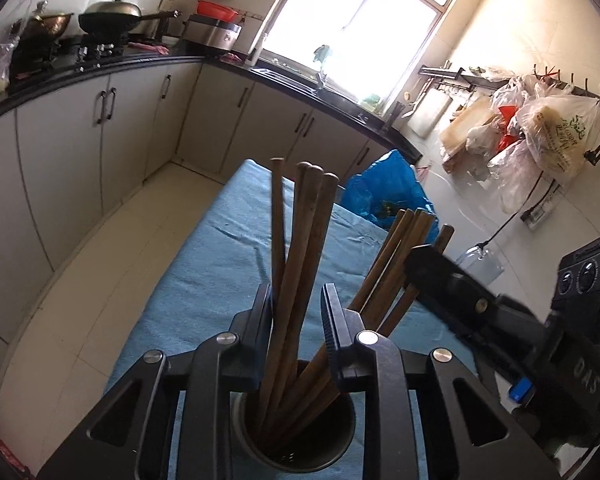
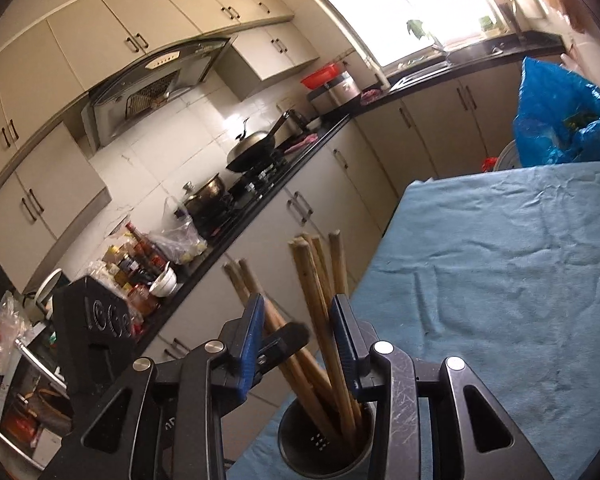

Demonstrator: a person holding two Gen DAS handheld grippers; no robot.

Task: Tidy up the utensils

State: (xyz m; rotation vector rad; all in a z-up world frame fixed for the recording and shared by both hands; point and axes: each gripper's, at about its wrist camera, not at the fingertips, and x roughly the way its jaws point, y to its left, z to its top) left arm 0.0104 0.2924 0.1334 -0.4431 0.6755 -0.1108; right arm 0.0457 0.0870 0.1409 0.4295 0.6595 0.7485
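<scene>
A round metal holder (image 1: 296, 440) stands on the blue cloth and holds several brown wooden chopsticks (image 1: 300, 248). My left gripper (image 1: 296, 308) is above the holder, its jaws on either side of one bundle with a small gap showing. A second bundle (image 1: 396, 264) leans to the right, with the right gripper's finger across it. In the right wrist view the same holder (image 2: 324, 444) and chopsticks (image 2: 320, 280) sit between my right gripper's (image 2: 296, 320) blue-padded jaws, which stand apart.
The blue cloth (image 2: 500, 280) covers a table that runs away from me. A blue plastic bag (image 1: 384, 192) sits at its far end. Kitchen counter with wok (image 1: 112, 20) and cabinets lie to the left. Plastic bags (image 1: 540, 132) hang on the right wall.
</scene>
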